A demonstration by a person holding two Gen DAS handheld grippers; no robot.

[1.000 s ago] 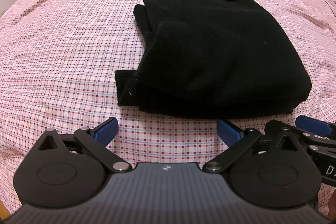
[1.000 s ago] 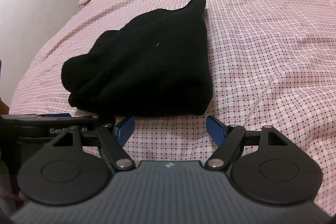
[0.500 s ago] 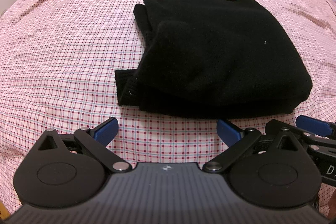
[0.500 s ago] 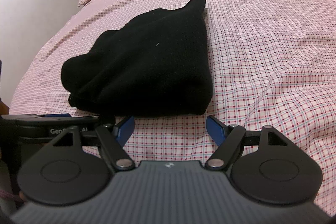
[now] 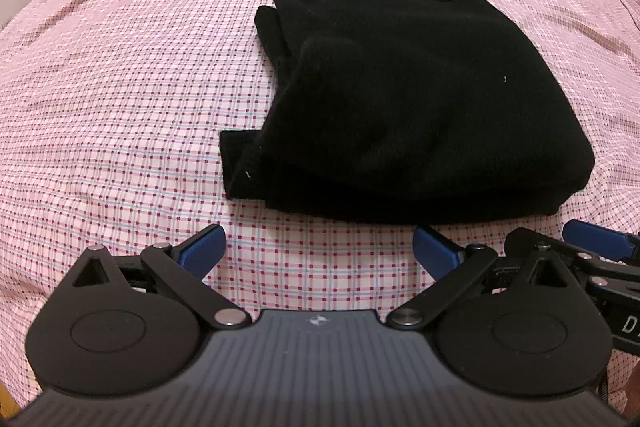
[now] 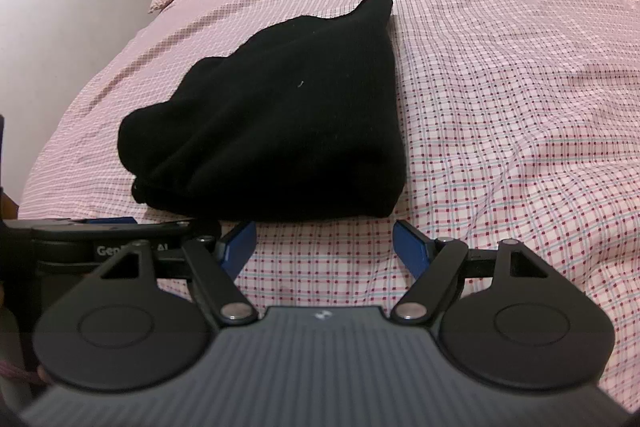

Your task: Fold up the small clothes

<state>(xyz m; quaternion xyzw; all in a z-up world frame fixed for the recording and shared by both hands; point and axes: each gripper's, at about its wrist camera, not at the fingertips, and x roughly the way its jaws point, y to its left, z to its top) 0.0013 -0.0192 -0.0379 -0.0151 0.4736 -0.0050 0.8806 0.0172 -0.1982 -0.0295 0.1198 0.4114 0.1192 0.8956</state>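
Garment: black garment (image 5: 420,107) folded, frame centre, on checked bedsheet (image 5: 120,87).
Left gripper (image 5: 320,251): spread, empty.
Right gripper (image 6: 324,247): spread, empty.

black gripper (image 5: 320,251), blue fingertips (image 5: 200,249)

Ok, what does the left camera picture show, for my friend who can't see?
A folded black garment lies on a pink checked bedsheet. Just short of it, the left gripper is open and empty.

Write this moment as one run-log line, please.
left gripper: open, empty | right gripper: open, empty | black garment: folded on checked bedsheet, untouched
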